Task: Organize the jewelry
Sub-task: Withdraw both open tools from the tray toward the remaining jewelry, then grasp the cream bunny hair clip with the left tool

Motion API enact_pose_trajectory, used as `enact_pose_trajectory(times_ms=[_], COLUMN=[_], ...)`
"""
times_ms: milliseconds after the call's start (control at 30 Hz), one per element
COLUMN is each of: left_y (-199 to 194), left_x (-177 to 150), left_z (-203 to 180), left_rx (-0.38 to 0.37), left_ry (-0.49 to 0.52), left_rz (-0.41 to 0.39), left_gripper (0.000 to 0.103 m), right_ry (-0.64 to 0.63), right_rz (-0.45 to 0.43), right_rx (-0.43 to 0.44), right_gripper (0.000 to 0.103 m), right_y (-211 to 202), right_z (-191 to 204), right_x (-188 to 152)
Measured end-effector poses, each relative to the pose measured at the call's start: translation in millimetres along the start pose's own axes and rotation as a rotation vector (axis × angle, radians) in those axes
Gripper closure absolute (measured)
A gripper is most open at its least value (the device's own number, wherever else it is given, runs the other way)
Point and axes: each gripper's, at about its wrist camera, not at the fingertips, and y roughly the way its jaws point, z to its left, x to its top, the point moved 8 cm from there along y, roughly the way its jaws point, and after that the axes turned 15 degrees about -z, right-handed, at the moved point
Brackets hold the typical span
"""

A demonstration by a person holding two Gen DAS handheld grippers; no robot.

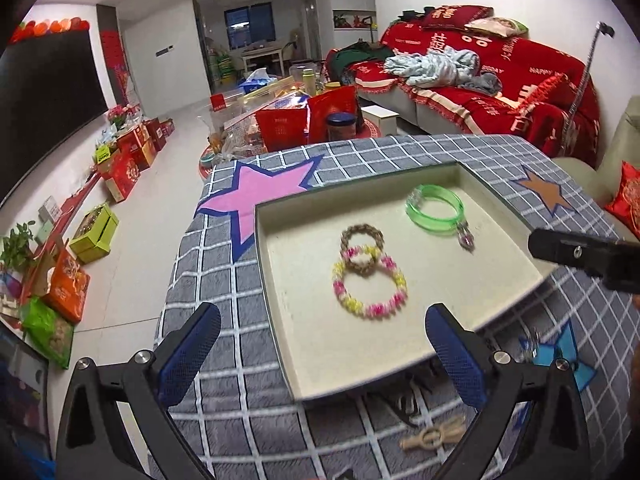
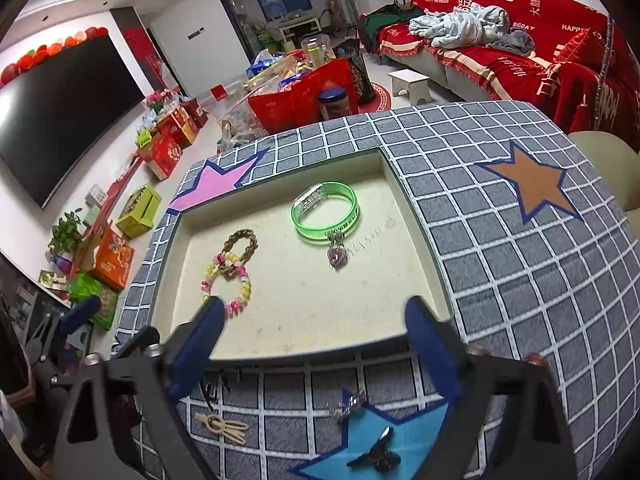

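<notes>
A shallow cream tray (image 1: 280, 224) (image 2: 280, 344) lies on the grey checked cloth. In it are a pink and yellow bead bracelet (image 1: 370, 284) (image 2: 228, 280) overlapping a brown braided bracelet (image 1: 362, 244) (image 2: 240, 246), a green bangle (image 1: 436, 212) (image 2: 324, 212) and a heart pendant (image 1: 466, 238) (image 2: 337, 256). On the cloth in front of the tray lie a tan hair clip (image 1: 430, 436) (image 2: 222, 424), a silvery trinket (image 2: 348, 402) and a dark clip (image 2: 378, 454). My left gripper (image 1: 320, 344) hovers open over the tray's near corner, nothing between its fingers. My right gripper (image 2: 316, 344) is open above the tray's front rim, holding nothing.
The cloth carries pink (image 1: 260, 190), brown (image 2: 532, 184) and blue (image 2: 384, 452) stars. Beyond the table's far edge stand red bags and a jar (image 1: 342, 126). A red sofa (image 1: 500, 80) is at the right, boxes along the left floor under a dark screen (image 1: 44, 100).
</notes>
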Motion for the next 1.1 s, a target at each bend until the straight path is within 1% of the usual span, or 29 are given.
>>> enact_pose_trajectory(times_ms=[67,167,300,400,600,800,867,900,933,967,1100], left_y=[-7,-18,-34,-40,-45,-41,-39,-38,-37,-36,-32], left_x=[-6,-16,-36,-49,-75,-83,-85,-86,-87,-88,-91], left_z=[-1,-7,-22,-34,-59,-73,-78,-80,-82,-84,-88], left_rx=[-0.016,-0.066,-0.141,-0.172,-0.270,-0.341,-0.357,-0.368,-0.378,-0.390,-0.414], left_ry=[-0.003,0.010,0.072,0.124,0.205,0.250,0.270,0.274,0.278,0.281,0.297], left_rz=[0.005,0.019,0.030,0.045,0.092,0.108,0.117,0.117,0.121,0.131,0.144], left_gripper=[0.000,0.000,0.000,0.000,0.000,0.000,0.001,0.004,0.010,0.012,0.012], right_ry=[0.004,0.015,0.024,0.043,0.045,0.055,0.061,0.063,0.064,0.063,0.040], right_rz=[0.003,0.024,0.047,0.055,0.070,0.082,0.086,0.088,0.089,0.091,0.105], right_rx=[0.003,0.009,0.003,0.002,0.005,0.007,0.002,0.000,-0.003,-0.006,-0.036], right_gripper=[0.009,0.009,0.009,0.009,0.009,0.009,0.009,0.009,0.009,0.009,0.009], right_y=[-6,-16,-29,-38,-54,-64,-68,-70,-72,-74,-81], right_z=[-2,-5,-12,-18,-20,-26,-30,-31,-33,-36,-41], right_x=[-4,-15,-29,-40,-58,-73,-78,-79,-81,-84,-96])
